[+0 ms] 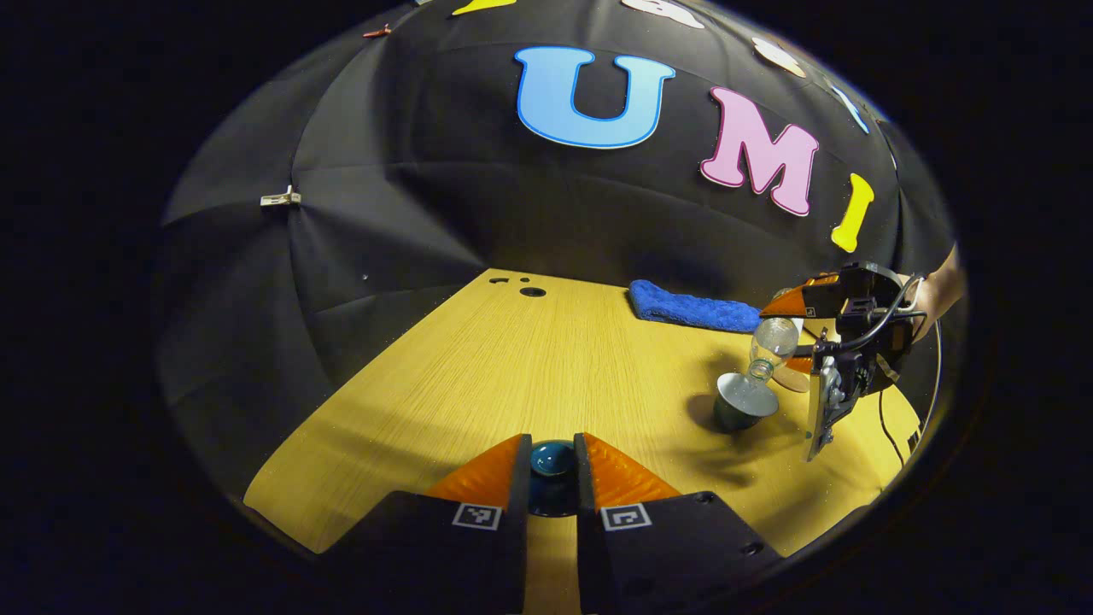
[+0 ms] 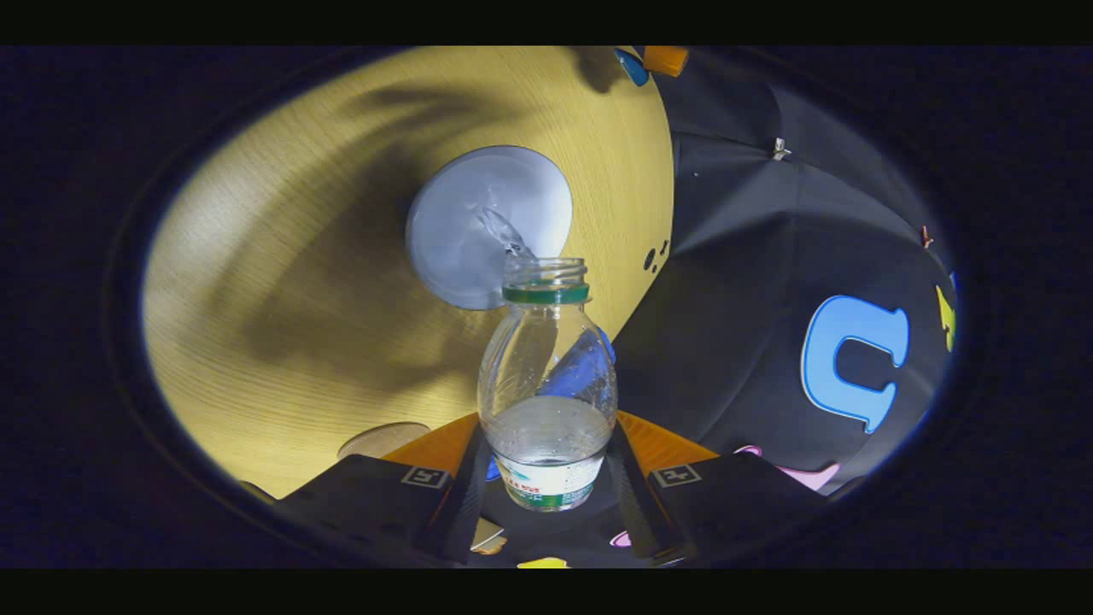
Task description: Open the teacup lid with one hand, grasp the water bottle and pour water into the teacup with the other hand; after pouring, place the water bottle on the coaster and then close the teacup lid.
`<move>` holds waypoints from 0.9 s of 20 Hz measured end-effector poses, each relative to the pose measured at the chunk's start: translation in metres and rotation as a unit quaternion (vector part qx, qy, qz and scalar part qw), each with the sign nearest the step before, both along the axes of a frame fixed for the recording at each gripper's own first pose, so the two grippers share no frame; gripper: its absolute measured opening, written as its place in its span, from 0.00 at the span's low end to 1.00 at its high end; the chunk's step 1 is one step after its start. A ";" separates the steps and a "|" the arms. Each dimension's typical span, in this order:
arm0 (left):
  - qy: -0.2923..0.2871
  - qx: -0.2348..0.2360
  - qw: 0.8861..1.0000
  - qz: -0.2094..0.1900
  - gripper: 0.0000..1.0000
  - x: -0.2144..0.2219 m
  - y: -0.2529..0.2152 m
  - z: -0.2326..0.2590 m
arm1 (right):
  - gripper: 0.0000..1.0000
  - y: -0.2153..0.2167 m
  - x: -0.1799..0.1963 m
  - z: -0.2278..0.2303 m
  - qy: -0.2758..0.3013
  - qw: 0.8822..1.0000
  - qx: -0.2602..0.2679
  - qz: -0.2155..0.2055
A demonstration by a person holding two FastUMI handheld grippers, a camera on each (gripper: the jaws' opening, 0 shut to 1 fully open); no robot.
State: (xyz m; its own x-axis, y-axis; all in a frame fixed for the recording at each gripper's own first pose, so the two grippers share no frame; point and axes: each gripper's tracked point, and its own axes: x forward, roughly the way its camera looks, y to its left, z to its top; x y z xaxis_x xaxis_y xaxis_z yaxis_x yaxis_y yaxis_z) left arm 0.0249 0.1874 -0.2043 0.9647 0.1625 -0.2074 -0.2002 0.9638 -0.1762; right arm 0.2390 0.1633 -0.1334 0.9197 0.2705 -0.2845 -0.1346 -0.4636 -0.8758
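Note:
My left gripper point(image 1: 552, 465) is shut on the dark blue teacup lid point(image 1: 552, 461), held low over the wooden table point(image 1: 512, 367) near its front edge. At the right, the dark teacup point(image 1: 745, 401) stands open with water in it. My right gripper point(image 2: 546, 465) is shut on the clear water bottle point(image 2: 546, 384), which is tilted with its uncapped mouth over the teacup point(image 2: 478, 218). A thin stream of water runs from the mouth into the cup. The bottle point(image 1: 771, 343) and the right gripper point(image 1: 845, 342) also appear in the left gripper view. A round coaster point(image 2: 382, 439) lies beside the right gripper's fingers.
A folded blue towel point(image 1: 693, 307) lies at the table's back edge, behind the teacup. Small dark holes point(image 1: 531, 291) mark the far left part of the tabletop. A person's hand point(image 1: 935, 290) holds the right gripper at the far right.

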 end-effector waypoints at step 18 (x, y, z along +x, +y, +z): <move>-0.003 0.001 1.000 0.002 0.28 0.000 -0.002 0.003 | 0.71 0.008 0.011 0.023 -0.027 0.998 -0.049 0.032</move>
